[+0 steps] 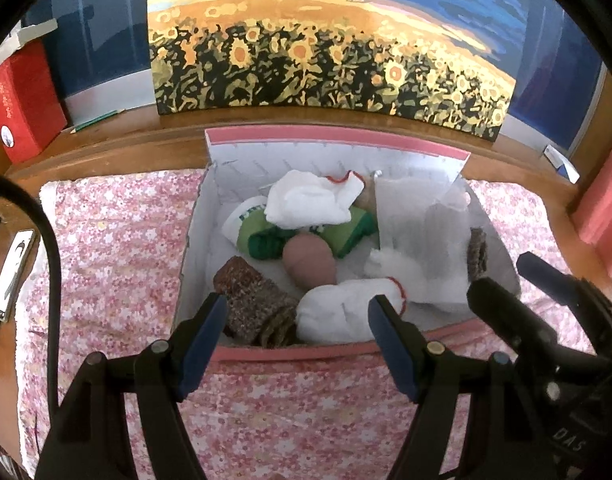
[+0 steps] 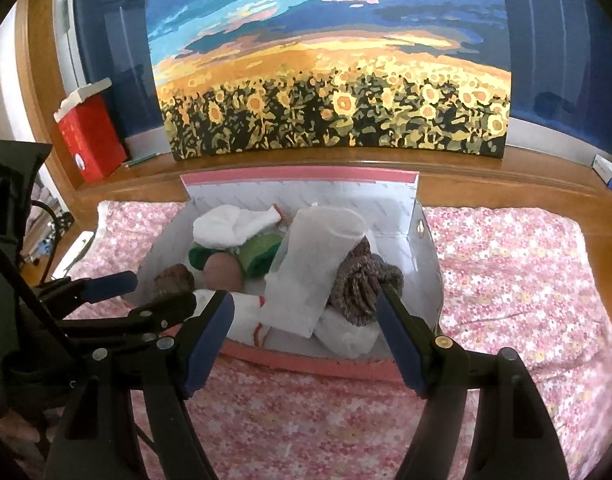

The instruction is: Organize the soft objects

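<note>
A white box with a pink rim [image 1: 334,138] [image 2: 298,174] sits on the floral cloth [image 1: 306,408]. A white divider [image 1: 418,232] [image 2: 318,264] leans inside it. To the divider's left lie a white sock [image 1: 310,200], a green sock [image 1: 346,232], a pinkish roll [image 1: 310,262], a brown knit roll [image 1: 258,304] and another white sock [image 1: 338,312]. To its right sits a brown knit bundle [image 2: 362,284]. My left gripper [image 1: 298,308] hovers open and empty over the box's near edge. My right gripper [image 2: 306,298] hangs open and empty beside it, over the bundle side.
A sunflower painting [image 1: 326,40] leans on the wooden ledge behind the box. A red box [image 1: 26,100] and a green pencil [image 1: 98,120] rest on the ledge at the left. A white device [image 1: 12,276] lies off the cloth's left edge.
</note>
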The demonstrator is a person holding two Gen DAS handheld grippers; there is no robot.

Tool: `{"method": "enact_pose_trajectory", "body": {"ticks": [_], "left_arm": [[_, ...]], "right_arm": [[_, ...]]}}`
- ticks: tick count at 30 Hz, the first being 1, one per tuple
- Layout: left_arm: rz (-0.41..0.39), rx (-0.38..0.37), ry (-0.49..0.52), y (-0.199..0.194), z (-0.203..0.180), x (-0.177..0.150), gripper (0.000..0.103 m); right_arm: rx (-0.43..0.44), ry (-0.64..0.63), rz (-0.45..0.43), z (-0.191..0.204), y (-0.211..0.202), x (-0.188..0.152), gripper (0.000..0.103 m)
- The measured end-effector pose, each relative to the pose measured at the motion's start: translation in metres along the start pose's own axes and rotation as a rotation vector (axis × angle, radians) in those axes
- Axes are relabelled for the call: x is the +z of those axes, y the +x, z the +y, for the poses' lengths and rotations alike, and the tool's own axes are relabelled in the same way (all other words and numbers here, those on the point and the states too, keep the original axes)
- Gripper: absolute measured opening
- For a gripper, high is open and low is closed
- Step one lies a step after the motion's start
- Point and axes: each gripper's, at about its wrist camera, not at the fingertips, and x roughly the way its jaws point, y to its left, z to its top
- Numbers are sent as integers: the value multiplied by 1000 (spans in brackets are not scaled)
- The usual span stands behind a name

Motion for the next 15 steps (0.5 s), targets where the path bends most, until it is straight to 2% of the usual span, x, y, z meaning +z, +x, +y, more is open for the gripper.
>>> {"method": "enact_pose_trajectory", "body": {"ticks": [8,15], "left_arm": [[0,9,-10,7,0,-14,77],[-23,27,9,4,-6,-21,77]], "right_arm": [[-19,19,20,-5,7,-14,75],[-26,32,-3,-8,-1,-24,75]]}}
